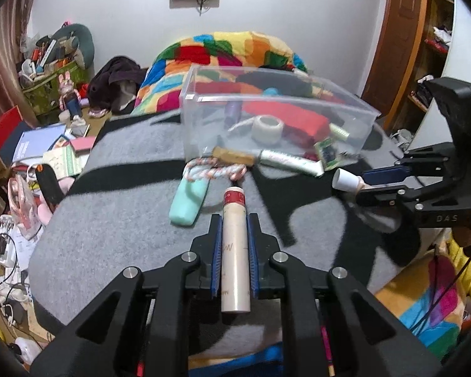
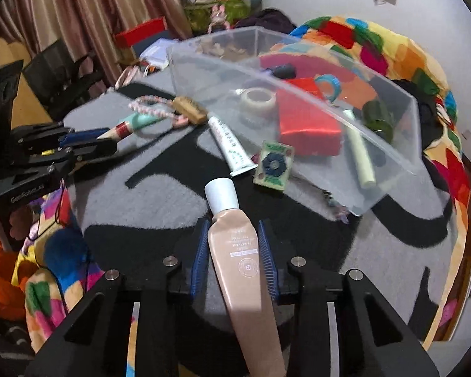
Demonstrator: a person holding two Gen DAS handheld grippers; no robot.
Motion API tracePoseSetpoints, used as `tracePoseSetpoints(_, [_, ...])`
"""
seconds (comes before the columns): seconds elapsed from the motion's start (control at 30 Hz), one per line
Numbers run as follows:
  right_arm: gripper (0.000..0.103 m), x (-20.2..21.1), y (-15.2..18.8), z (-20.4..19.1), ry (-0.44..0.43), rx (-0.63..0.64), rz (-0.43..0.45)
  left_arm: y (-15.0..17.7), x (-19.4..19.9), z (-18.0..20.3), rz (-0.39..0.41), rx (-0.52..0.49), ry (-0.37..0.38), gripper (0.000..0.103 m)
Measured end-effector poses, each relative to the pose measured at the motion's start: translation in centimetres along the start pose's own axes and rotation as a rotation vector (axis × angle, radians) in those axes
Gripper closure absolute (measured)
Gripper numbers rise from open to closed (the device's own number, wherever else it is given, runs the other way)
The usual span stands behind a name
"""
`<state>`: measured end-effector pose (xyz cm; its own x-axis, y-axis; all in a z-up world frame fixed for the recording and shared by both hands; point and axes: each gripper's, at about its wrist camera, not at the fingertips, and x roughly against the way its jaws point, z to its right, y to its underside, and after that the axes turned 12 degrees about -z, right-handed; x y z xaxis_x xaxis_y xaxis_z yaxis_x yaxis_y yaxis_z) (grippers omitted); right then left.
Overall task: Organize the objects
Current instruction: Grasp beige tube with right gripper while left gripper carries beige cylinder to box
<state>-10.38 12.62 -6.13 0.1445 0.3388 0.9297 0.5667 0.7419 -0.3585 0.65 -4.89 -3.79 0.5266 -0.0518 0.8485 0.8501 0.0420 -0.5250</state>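
Note:
My left gripper is shut on a cream cylinder tube with a red band, held over the grey and black blanket. My right gripper is shut on a beige squeeze tube with a white cap; it shows at the right of the left wrist view. A clear plastic bin stands ahead, holding a red box, a tape roll and other items. In front of the bin lie a white tube, a green card, a wooden brush, a mint case and a pink cord.
A bright patchwork quilt lies behind the bin. The floor at left is cluttered with books, boxes and cables. A wooden shelf and door stand at the right.

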Motion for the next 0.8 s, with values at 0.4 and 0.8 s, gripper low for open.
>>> tracePoseSetpoints(0.4, [0.074, 4.7, -0.9, 2.1, 0.007, -0.112, 0.173, -4.0, 3.0, 1.7, 0.124, -0.021, 0.047, 0.089])
tracePoseSetpoints(0.8, [0.074, 7.7, -5.7, 3.6, 0.126, -0.167, 0.27, -10.9, 1.2, 0.9, 0.115, -0.011, 0.051, 0.089])
